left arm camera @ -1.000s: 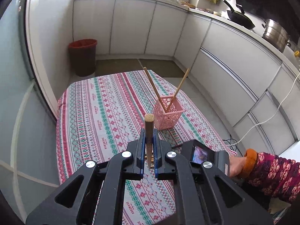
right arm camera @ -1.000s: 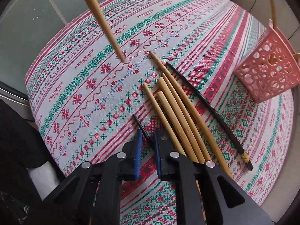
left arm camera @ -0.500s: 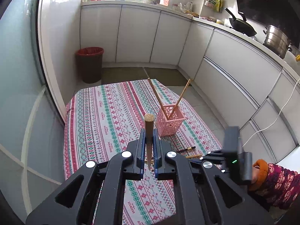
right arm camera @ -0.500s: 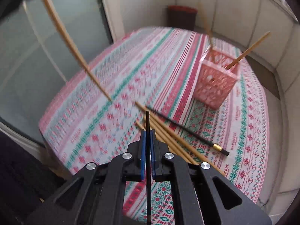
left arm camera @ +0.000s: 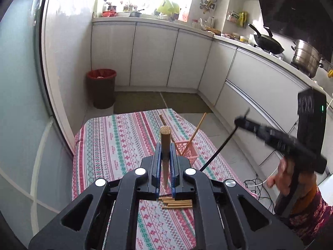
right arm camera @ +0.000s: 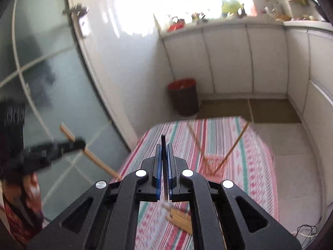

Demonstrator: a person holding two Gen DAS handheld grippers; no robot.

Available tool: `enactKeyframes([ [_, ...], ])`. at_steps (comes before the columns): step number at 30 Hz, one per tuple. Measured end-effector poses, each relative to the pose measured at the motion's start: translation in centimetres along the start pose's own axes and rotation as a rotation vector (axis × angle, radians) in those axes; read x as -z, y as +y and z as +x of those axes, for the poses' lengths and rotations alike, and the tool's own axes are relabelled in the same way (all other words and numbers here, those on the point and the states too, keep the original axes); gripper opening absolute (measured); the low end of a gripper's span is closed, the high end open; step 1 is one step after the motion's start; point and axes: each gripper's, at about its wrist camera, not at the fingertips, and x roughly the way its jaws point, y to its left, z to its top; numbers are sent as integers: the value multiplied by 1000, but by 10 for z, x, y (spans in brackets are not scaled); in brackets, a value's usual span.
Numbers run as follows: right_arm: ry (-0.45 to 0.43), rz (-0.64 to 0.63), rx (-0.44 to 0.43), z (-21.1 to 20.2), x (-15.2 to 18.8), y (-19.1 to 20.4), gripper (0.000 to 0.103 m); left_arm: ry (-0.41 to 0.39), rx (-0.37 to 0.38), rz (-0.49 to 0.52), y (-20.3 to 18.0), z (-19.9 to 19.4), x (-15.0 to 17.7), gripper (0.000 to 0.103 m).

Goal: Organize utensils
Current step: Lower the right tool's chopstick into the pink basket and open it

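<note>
Holding one thing each, the two tongs are up above the table (left arm camera: 116,145). The left gripper (left arm camera: 165,156) is squeezed tight on one bamboo chopstick (left arm camera: 165,143) that points up. The right gripper (right arm camera: 164,162) is squeezed tight on one thin black chopstick (right arm camera: 163,145). The pink basket (left arm camera: 187,150) sits on the striped cloth at about 1 o'clock from the left tongs, with two chopsticks (left arm camera: 197,129) leaning in it. A small pile of bamboo chopsticks (left arm camera: 177,203) lies on the cloth at 6 o'clock, just under the tongs.

Half a second ago the right tongs were lower and nearer the table; now they are lifted high, and the black stick hangs in the air. The left tongs have lifted too.

The pile is partly hidden, so I cannot count it. The right view is blurry, and the basket there is a pink smudge.
</note>
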Motion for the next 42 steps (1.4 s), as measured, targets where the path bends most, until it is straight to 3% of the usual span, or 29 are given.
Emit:
enactKeyframes([
  [4,-97,21,77,-6,-39,-10,5,-6,16,8,-10,7,-10,6],
  [8,-130,40,125,-3,-55,-27,4,-1,32,11,-15,18,-17,6],
  [12,-133,40,182,19,-50,-45,5,15,35,1,-16,33,-22,6],
  [17,-92,55,148,72,-22,-77,6,25,36,-3,-19,48,-27,6],
  [20,-50,93,151,85,-16,-91,15,11,46,-12,-23,53,-35,6],
  [22,-61,116,136,77,-17,-96,33,-1,44,-26,-24,58,-42,6],
  [24,-86,132,137,64,-19,-99,44,-7,39,-36,-27,67,-49,6],
  [33,-71,122,208,34,-9,-115,44,-29,14,-76,-47,117,-67,6],
  [36,-48,105,231,32,-2,-121,44,10,-7,-63,-57,142,-59,7],
  [37,-38,101,235,32,-1,-123,44,24,-12,-64,-59,148,-57,10],
  [40,-11,86,248,32,5,-126,44,23,-32,-88,-60,151,-52,33],
  [42,2,83,250,32,8,-128,44,-2,-39,-105,-56,143,-52,36],
])
